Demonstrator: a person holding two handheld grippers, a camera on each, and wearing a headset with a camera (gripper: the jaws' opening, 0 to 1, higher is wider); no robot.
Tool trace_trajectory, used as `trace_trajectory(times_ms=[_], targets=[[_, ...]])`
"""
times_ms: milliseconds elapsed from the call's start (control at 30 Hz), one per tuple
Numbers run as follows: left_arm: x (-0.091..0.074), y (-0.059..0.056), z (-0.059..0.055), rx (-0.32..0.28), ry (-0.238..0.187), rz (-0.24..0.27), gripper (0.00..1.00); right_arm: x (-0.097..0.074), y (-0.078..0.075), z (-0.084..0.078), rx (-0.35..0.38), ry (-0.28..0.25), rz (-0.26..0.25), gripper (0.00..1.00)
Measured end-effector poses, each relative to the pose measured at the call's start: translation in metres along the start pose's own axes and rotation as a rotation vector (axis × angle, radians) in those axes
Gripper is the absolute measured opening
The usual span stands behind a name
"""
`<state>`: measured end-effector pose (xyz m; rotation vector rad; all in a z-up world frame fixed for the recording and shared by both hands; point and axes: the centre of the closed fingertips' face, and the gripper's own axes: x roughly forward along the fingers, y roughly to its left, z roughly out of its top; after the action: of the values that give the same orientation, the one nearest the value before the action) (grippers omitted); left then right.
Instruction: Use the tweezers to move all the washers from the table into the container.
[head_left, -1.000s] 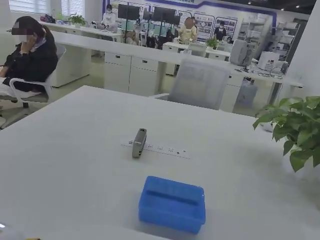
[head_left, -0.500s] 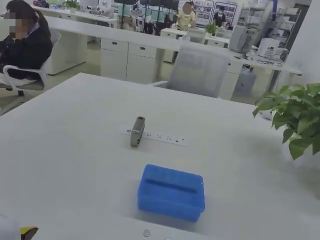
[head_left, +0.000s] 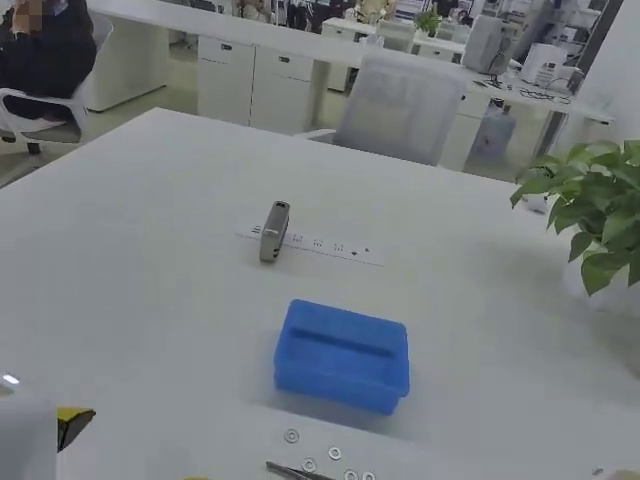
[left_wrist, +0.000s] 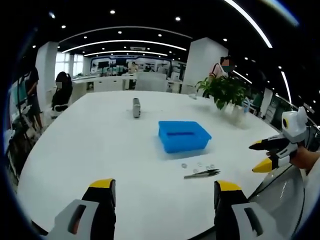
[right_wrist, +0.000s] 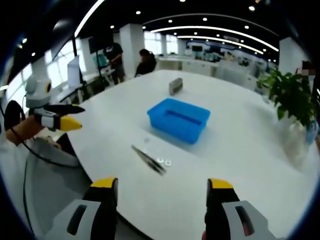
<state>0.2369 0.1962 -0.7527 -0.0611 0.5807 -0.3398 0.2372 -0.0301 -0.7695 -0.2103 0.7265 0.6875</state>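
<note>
Several small metal washers (head_left: 334, 453) lie on the white table (head_left: 150, 250) just in front of the blue container (head_left: 342, 355), with the tweezers (head_left: 295, 470) beside them. In the left gripper view my left gripper (left_wrist: 165, 192) stands open over the near table edge, short of the tweezers (left_wrist: 201, 173), washers (left_wrist: 200, 164) and container (left_wrist: 184, 135). My right gripper (right_wrist: 162, 187) is also open with nothing in it, facing the tweezers (right_wrist: 149, 160), washers (right_wrist: 162, 161) and container (right_wrist: 178, 119). The left gripper (head_left: 70, 425) peeks in at the head view's bottom left.
A grey device (head_left: 274, 231) lies on a strip of sockets beyond the container. A potted plant (head_left: 600, 220) stands at the table's right edge, and an office chair (head_left: 400, 105) at its far side. A person sits at the far left.
The head camera has tilted down, bringing the washers, the tweezers and a gripper tip into the bottom of the picture. Nothing on the table has moved.
</note>
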Motion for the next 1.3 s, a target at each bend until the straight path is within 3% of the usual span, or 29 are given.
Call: trace_trajectory(times_ms=[133,200,267,367,433,567,600,767,1000,1300], targets=[[0.012,-0.004,-0.001,0.034,0.035,-0.046,0.73,0.012,-0.004,0.006,-0.016,0.005,0.015,0.65],[0.018,-0.012,-0.006,0.056,0.08,-0.109,0.66,0.016,-0.002,0.007,-0.015,0.011,0.025,0.65],[0.027,-0.013,-0.007,0.092,0.102,-0.136,0.59,0.019,0.001,0.005,-0.019,0.025,0.032,0.65],[0.04,-0.014,-0.014,0.178,0.153,-0.177,0.45,0.021,0.005,0.003,-0.011,0.037,0.045,0.65],[0.05,-0.018,-0.014,0.253,0.157,-0.211,0.35,0.022,0.006,0.002,-0.003,0.043,0.05,0.64],[0.066,-0.033,-0.018,0.309,0.2,-0.311,0.29,0.023,0.006,-0.001,-0.004,0.056,0.054,0.64],[0.071,-0.037,-0.018,0.348,0.202,-0.336,0.27,0.023,0.006,-0.001,-0.005,0.057,0.055,0.63],[0.092,-0.046,-0.029,0.412,0.247,-0.411,0.19,0.02,0.006,0.0,-0.002,0.056,0.055,0.63],[0.115,-0.052,-0.043,0.536,0.281,-0.472,0.13,0.019,0.005,-0.006,-0.004,0.062,0.059,0.62],[0.131,-0.055,-0.052,0.628,0.311,-0.527,0.08,0.022,0.003,-0.01,0.007,0.064,0.064,0.61]])
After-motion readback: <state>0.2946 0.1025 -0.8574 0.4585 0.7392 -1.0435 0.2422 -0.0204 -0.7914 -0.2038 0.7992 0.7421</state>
